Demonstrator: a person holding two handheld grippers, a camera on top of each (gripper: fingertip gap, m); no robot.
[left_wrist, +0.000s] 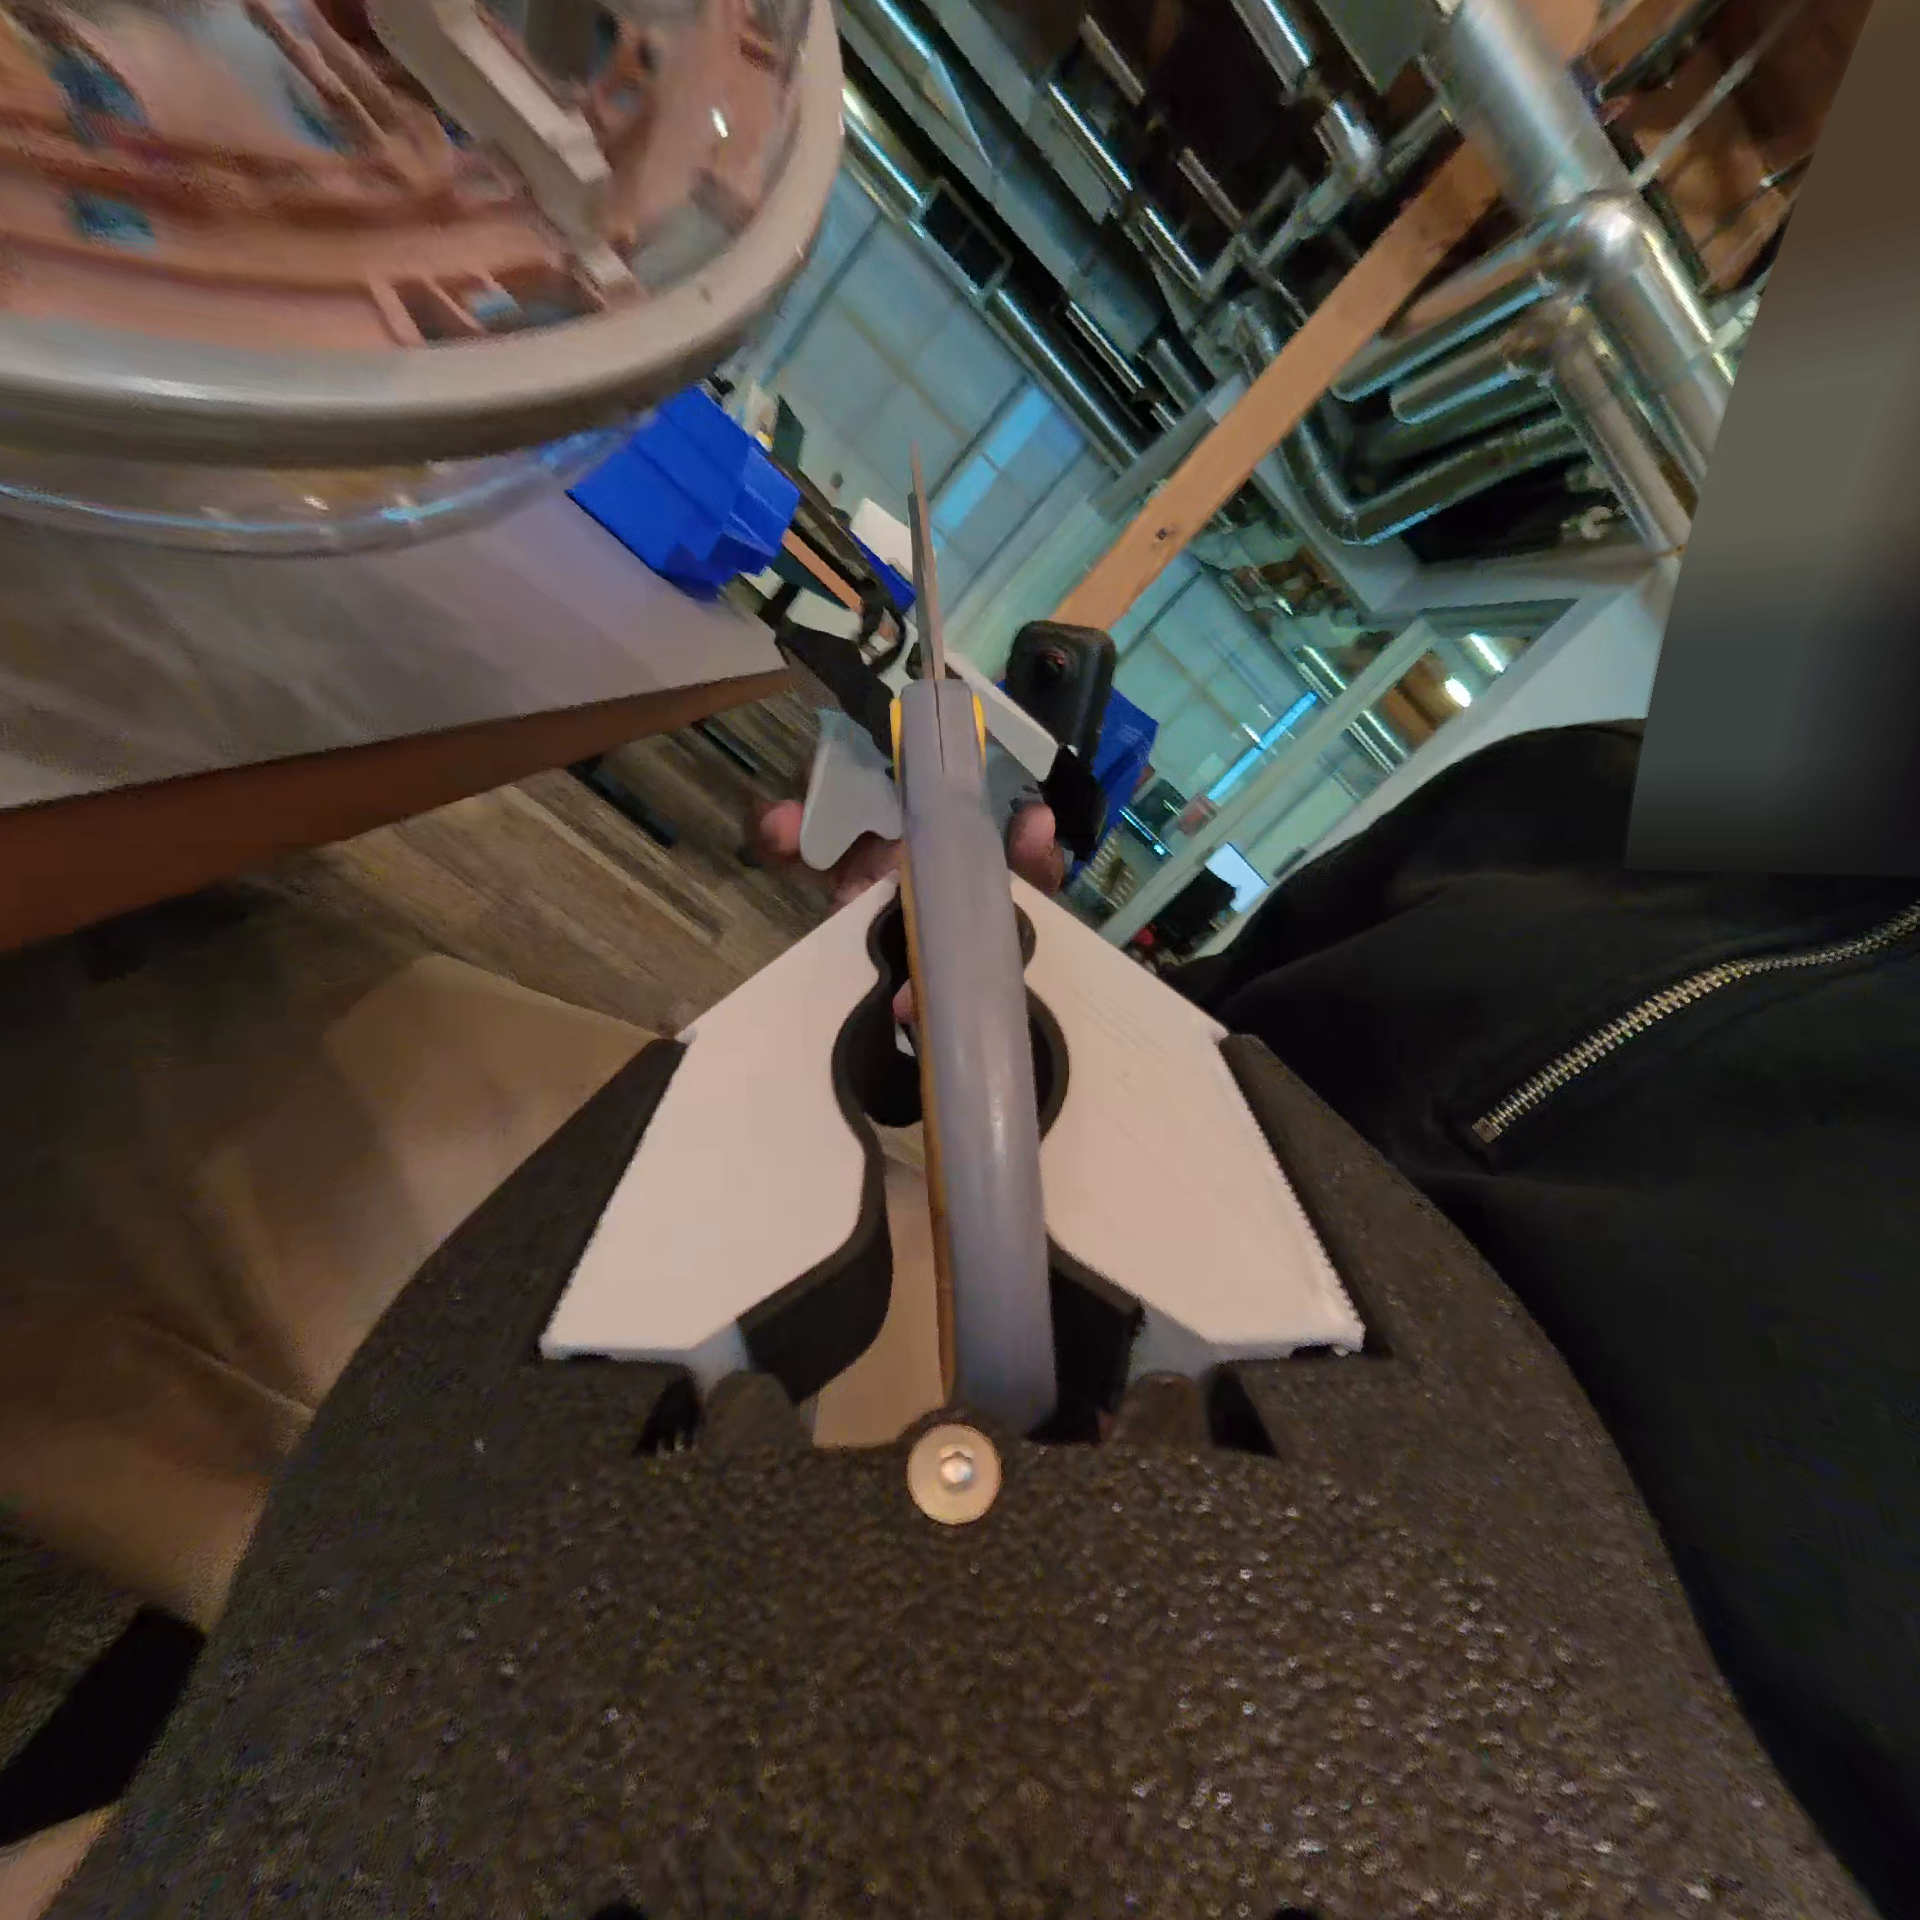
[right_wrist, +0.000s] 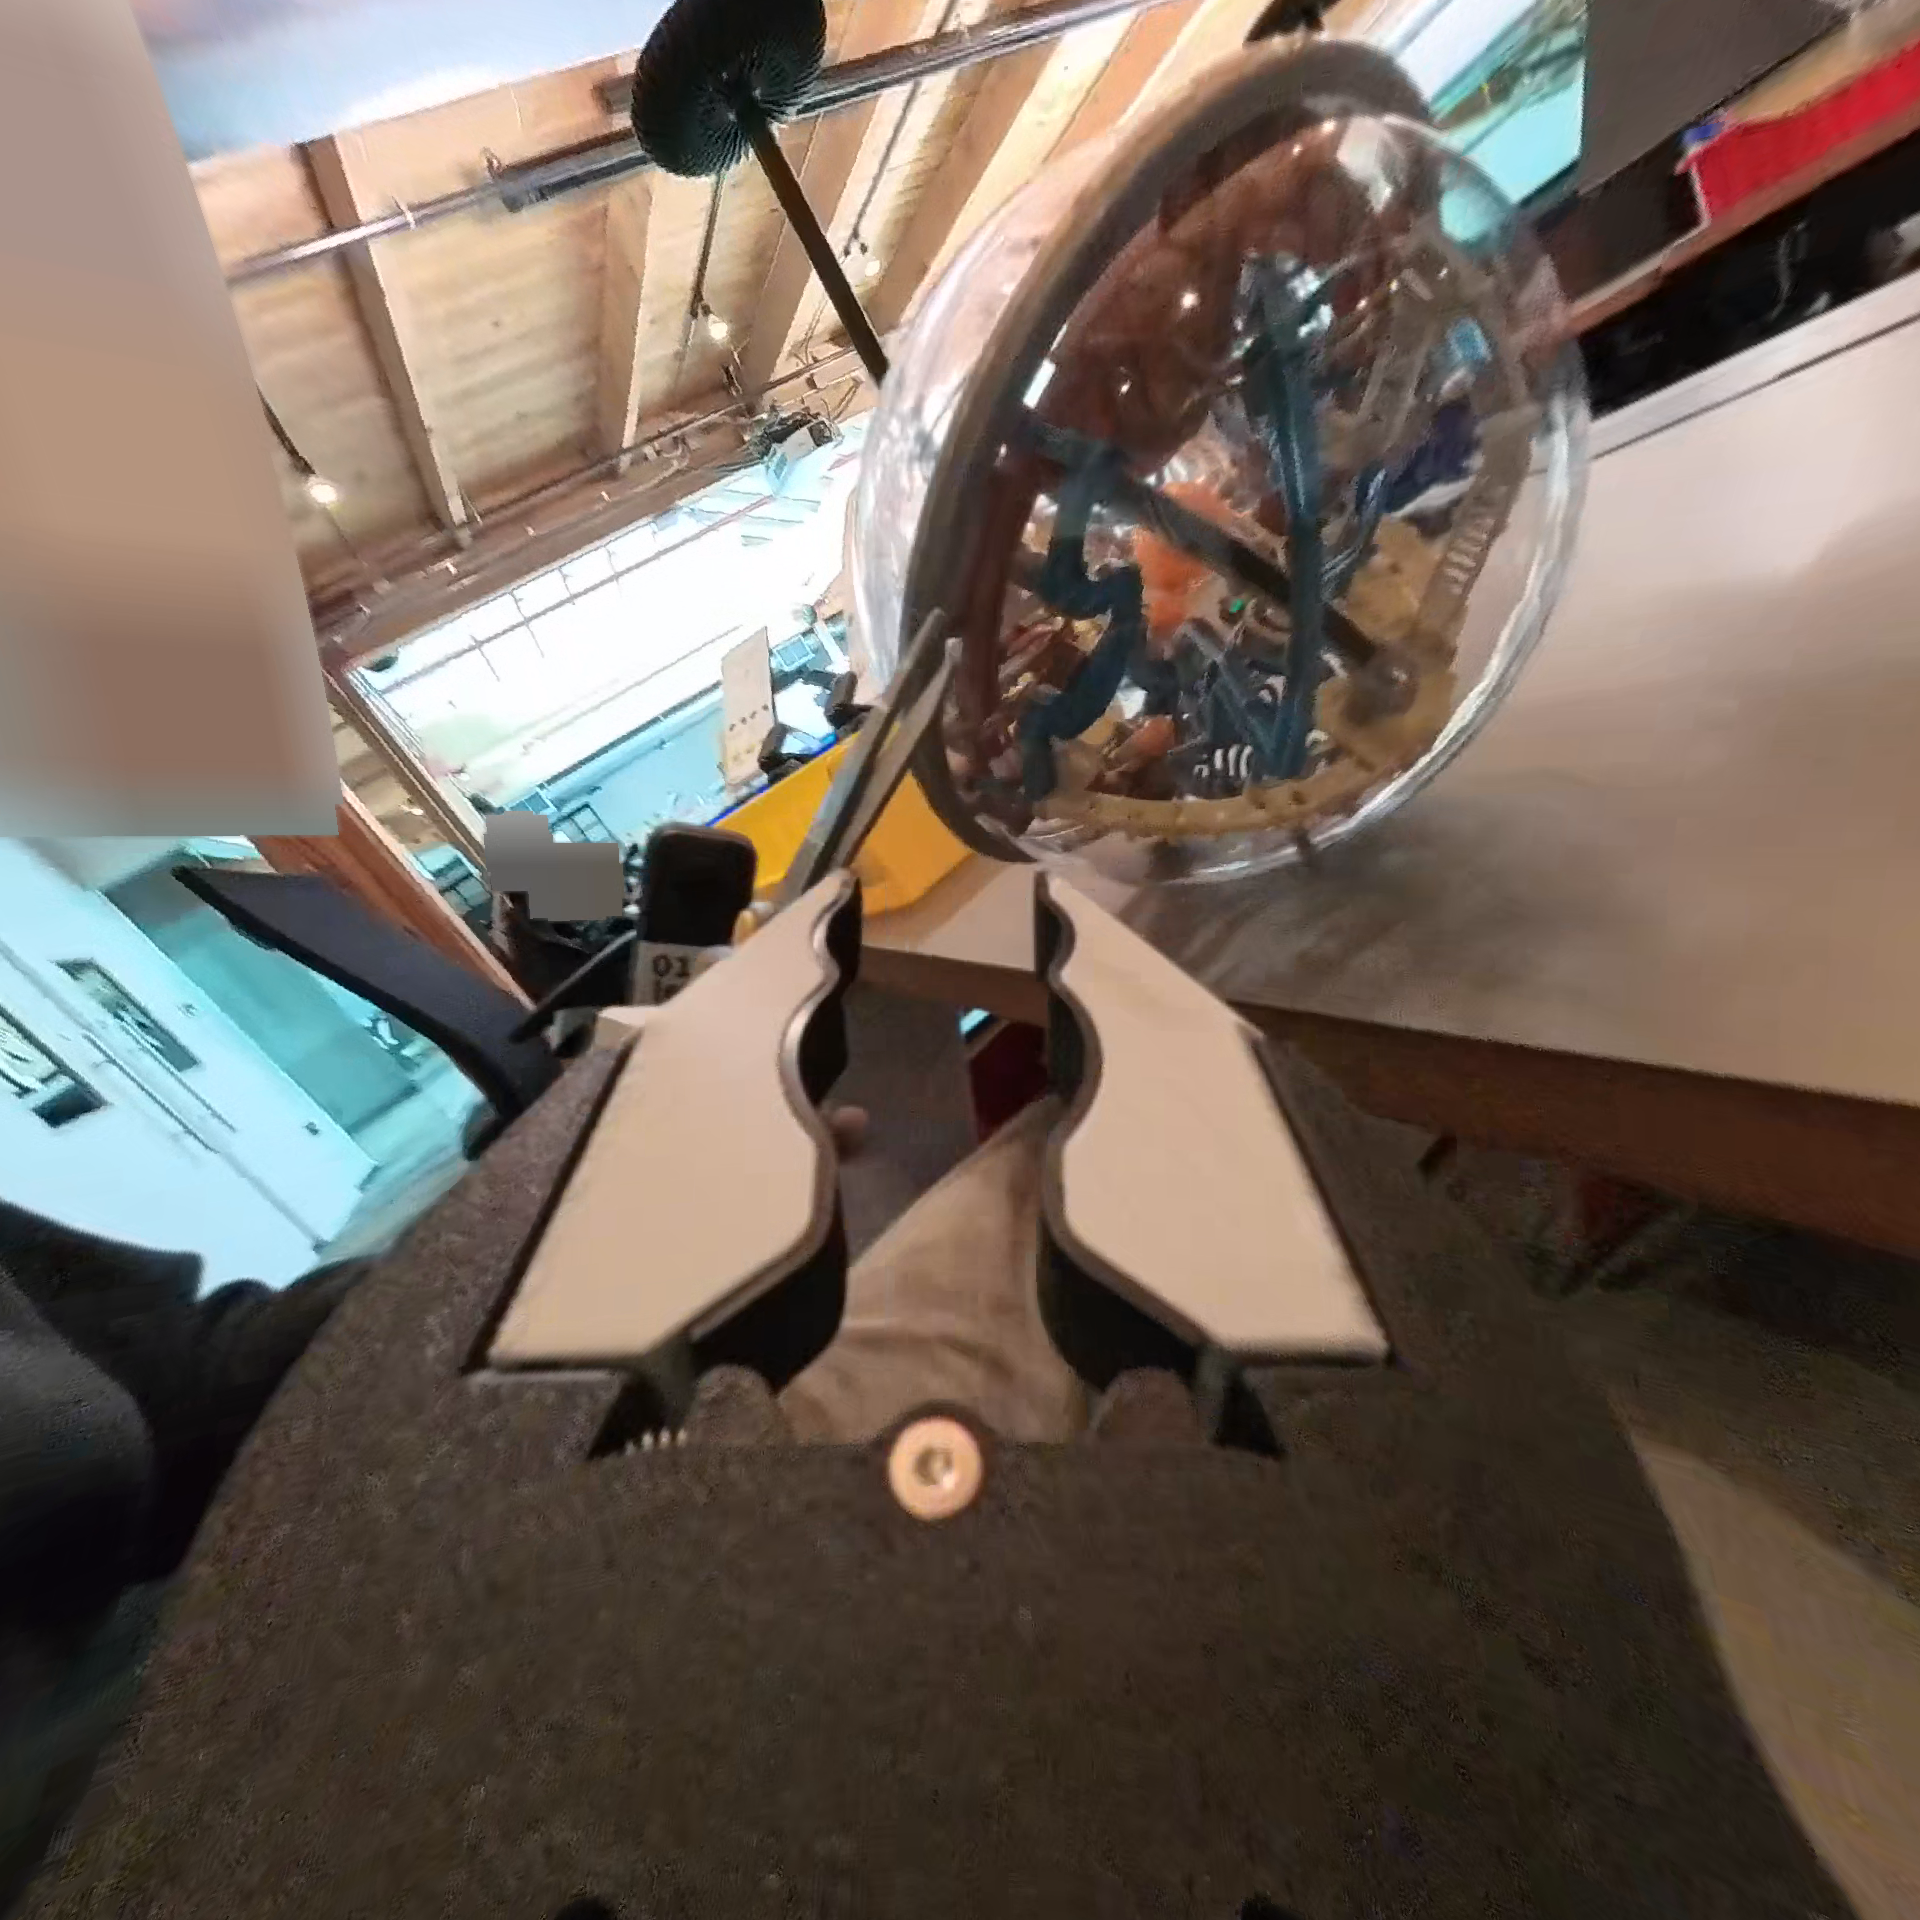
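Note:
My left gripper (left_wrist: 956, 914) is shut on a pair of scissors (left_wrist: 982, 1091) with a grey handle and yellow trim. Its closed blades (left_wrist: 928, 561) point forward and up. A clear plastic maze ball (left_wrist: 312, 260) sits on the table close at my upper left. My right gripper (right_wrist: 945, 914) is open and empty, just below the table edge and near the ball (right_wrist: 1216, 499). The scissor blades (right_wrist: 878, 748) rise beside the ball in the right wrist view. One finger of the right gripper (left_wrist: 844, 805) shows behind the scissors.
The grey-white table (left_wrist: 312, 644) (right_wrist: 1662, 727) has a brown wooden edge. Blue bins (left_wrist: 686, 499) stand at its far side, and a yellow bin (right_wrist: 904, 842) is beyond the ball. A person's black zipped jacket (left_wrist: 1558, 1143) fills the right. Carpet floor lies below. The left gripper's tips are roughly 8 cm from the right gripper's.

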